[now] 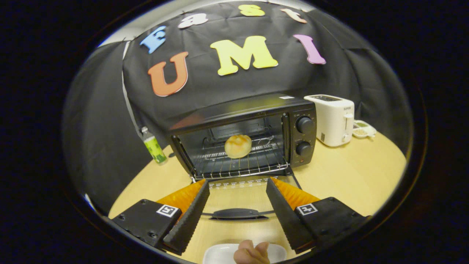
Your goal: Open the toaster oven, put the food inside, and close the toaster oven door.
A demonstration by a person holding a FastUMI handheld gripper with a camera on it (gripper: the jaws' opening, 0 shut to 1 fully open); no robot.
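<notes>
My tool is wide, holding nothing; bun sits inside the open oven; plate half hidden by a hand.

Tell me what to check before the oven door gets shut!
1. Bun sits on the rack inside the toaster oven: ok.
2. Gripper is open and holds nothing: ok.
3. Door is folded fully down, its handle between the fingers: ok.
4. Nothing lies on the door glass to block closing: ok.
5. Bun sits clear of the door's swing: looks ok, hard to be sure.
6. Hand by the white plate is out of the door's way: ok.
</notes>
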